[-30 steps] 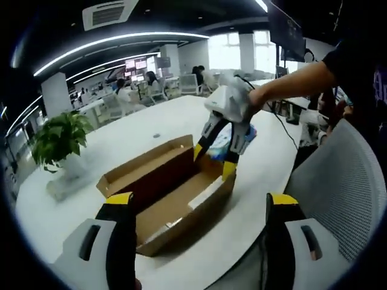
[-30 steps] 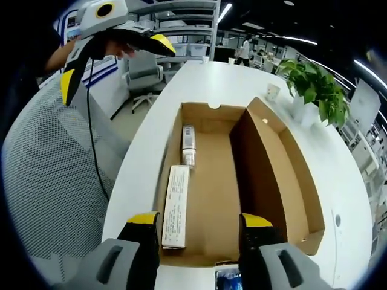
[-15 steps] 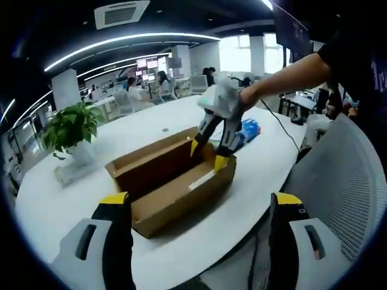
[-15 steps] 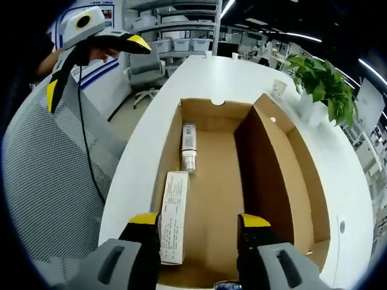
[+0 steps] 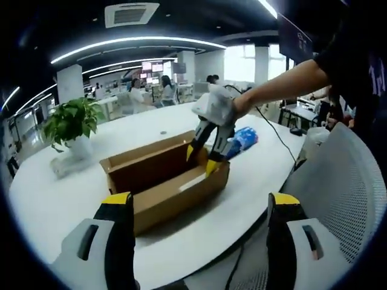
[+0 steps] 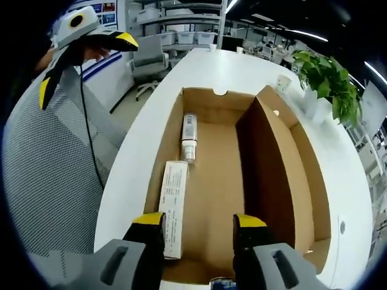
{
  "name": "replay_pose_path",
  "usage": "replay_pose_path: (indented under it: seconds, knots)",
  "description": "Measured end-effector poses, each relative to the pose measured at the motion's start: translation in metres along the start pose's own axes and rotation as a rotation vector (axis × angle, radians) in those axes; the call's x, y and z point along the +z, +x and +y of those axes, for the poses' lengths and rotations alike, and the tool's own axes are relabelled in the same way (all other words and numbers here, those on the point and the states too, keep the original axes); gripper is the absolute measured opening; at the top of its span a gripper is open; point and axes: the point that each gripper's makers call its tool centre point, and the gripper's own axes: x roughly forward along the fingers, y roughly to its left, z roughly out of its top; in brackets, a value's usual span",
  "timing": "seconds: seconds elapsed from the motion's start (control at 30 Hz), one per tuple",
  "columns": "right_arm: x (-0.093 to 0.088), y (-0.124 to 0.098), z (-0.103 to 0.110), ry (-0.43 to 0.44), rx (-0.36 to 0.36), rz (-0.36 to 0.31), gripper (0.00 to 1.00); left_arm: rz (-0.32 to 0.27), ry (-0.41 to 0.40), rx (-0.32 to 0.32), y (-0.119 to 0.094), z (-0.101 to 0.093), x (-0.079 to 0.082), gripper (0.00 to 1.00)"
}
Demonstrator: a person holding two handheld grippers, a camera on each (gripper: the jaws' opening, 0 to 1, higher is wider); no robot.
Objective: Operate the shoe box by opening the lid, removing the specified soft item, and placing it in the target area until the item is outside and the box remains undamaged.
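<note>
Right gripper (image 6: 196,222): the fingers stand apart with nothing between them, poised over the near end of the open shoe box (image 6: 227,175). In the left gripper view the right gripper (image 5: 203,158) has its yellow-tipped fingers pointing down at the box's far rim, a person's forearm (image 5: 281,81) running back from it.

Left gripper (image 5: 196,202): its fingers are spread wide and empty, held off the edge of the white surface (image 5: 72,193), with the shoe box (image 5: 163,181) ahead of and between them. In the right gripper view the left gripper (image 6: 78,51) appears high at the left, above a grey mesh chair back (image 6: 51,175), clear of the surface.

Box: the lid (image 6: 290,169) is open, folded out to the right of the right fingers. Inside, a flat white carton (image 6: 173,205) lies along the left wall, its near end just beside the left finger of the right gripper. Beyond the carton, further ahead of the fingers, lies a small tube-like item (image 6: 189,139); what it is cannot be told.

A blue-and-white soft pack (image 5: 242,140) lies on the surface just behind the right gripper's fingers, outside the box. Whether it touches the box cannot be told.

A potted plant (image 5: 72,124) stands on the surface, well apart from the box, on the lid side.
</note>
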Motion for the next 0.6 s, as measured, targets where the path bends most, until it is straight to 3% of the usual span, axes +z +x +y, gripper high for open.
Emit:
replay_pose_path:
  seconds: [0.03,0.13,0.17,0.37,0.43,0.53,0.6]
  knots:
    - [-0.001,0.001,0.005,0.004,0.028,-0.001,0.41,0.0,0.0,0.0,0.0,0.0,0.0,0.89]
    - [-0.004,0.008,0.004,-0.008,0.014,0.012,0.38,0.006,0.008,-0.004,0.001,0.0,-0.002,0.89]
    - [0.0,0.008,0.006,0.016,0.034,-0.016,0.36,0.007,0.01,-0.006,0.001,-0.001,-0.002,0.89]
    - [-0.005,0.001,-0.008,-0.092,-0.028,0.033,0.31,0.003,0.013,-0.002,0.0,0.001,-0.002,0.89]
    - [-0.007,-0.001,-0.009,-0.093,-0.03,0.044,0.31,0.002,0.015,0.002,0.0,0.002,-0.002,0.89]
    - [0.002,-0.003,0.001,-0.057,0.016,-0.007,0.32,0.003,0.017,-0.001,0.0,0.001,-0.002,0.89]
    - [0.003,0.001,0.004,-0.073,0.027,-0.005,0.32,0.007,0.02,-0.003,0.001,0.001,-0.003,0.89]
